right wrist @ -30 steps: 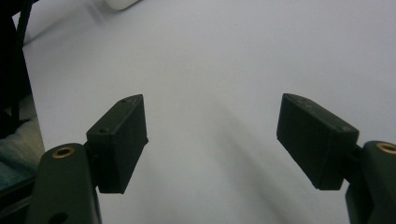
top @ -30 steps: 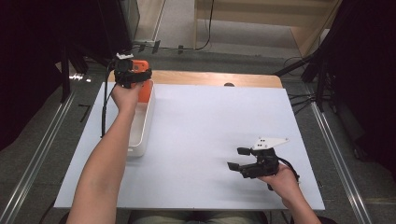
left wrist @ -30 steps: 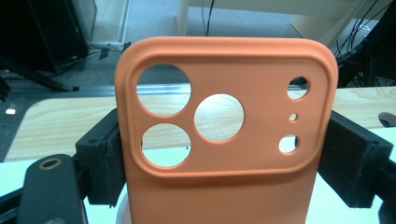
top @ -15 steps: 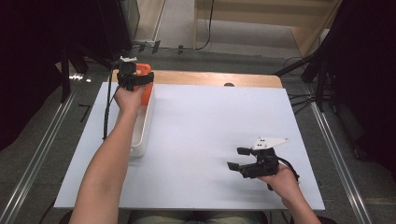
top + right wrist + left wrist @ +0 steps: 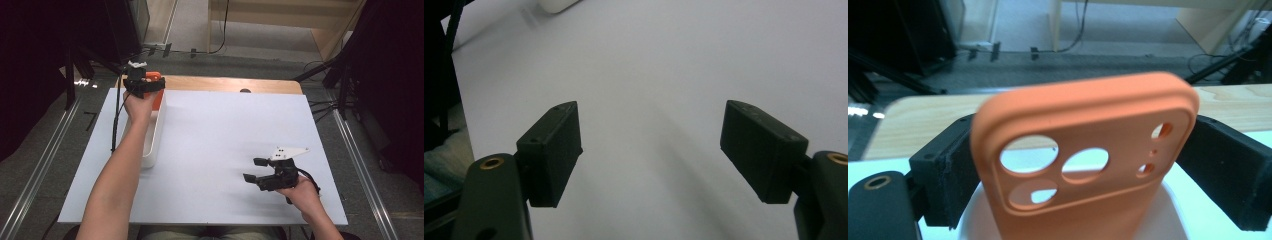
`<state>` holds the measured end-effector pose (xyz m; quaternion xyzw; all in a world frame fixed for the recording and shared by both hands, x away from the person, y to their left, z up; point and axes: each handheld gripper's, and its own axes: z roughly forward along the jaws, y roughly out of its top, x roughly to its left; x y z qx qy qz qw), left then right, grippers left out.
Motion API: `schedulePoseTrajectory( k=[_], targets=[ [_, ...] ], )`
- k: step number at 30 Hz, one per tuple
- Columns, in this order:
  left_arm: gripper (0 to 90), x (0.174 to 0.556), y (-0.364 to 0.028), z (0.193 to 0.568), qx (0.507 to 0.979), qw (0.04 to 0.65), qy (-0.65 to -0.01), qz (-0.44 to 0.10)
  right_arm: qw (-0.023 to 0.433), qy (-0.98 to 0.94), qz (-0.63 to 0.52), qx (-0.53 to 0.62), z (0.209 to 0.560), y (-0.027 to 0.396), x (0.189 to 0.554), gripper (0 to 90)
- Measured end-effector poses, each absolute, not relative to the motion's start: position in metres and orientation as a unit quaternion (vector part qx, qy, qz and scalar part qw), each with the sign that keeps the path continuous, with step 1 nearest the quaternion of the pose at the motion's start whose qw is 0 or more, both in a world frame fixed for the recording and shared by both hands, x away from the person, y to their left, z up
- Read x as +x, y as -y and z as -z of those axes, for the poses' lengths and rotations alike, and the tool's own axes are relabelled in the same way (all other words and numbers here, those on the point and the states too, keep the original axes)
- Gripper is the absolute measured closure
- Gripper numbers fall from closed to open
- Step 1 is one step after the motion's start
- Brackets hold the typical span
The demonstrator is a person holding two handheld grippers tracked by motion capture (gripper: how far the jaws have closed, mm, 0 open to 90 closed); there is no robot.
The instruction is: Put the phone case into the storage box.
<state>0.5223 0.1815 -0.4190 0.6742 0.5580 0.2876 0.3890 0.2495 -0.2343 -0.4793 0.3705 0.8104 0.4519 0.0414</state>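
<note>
Jaws of the left gripper [image 5: 1083,165] have just been opening, flanking an orange phone case [image 5: 1083,160] upright over the white bin [image 5: 150,145]'s far end; contact seems lost. Placement looks nearly finished. Right gripper [image 5: 255,169] rests spread, empty, on the desk [image 5: 225,130].

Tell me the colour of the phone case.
Orange; the phone case shows best in the left gripper view.

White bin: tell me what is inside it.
An orange phone case stands upright at the white bin's far end, between the left gripper's jaws. The forearm covers much of the bin's inside, so anything else there is hidden.
</note>
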Motion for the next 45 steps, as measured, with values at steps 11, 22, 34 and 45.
schedulePoseTrajectory(
  k=[11, 22, 34, 45],
  targets=[
    [3.5, 0.524, -0.19, 0.413, 0.666, 0.392, -0.571, -0.276, 0.037, -0.812, -0.45, 0.37, 0.479, 0.234, 0.249, 23.4],
    [3.5, 0.526, -0.194, 0.408, 0.663, 0.4, -0.571, -0.273, 0.037, -0.812, -0.451, 0.37, 0.479, 0.234, 0.249, 23.4],
    [3.6, 0.52, -0.198, 0.398, 0.665, 0.409, -0.571, -0.254, 0.039, -0.811, -0.451, 0.37, 0.48, 0.234, 0.25, 23.4],
    [3.5, 0.511, -0.202, 0.386, 0.683, 0.412, -0.556, -0.233, 0.04, -0.812, -0.45, 0.371, 0.479, 0.234, 0.25, 23.4]
  ],
)
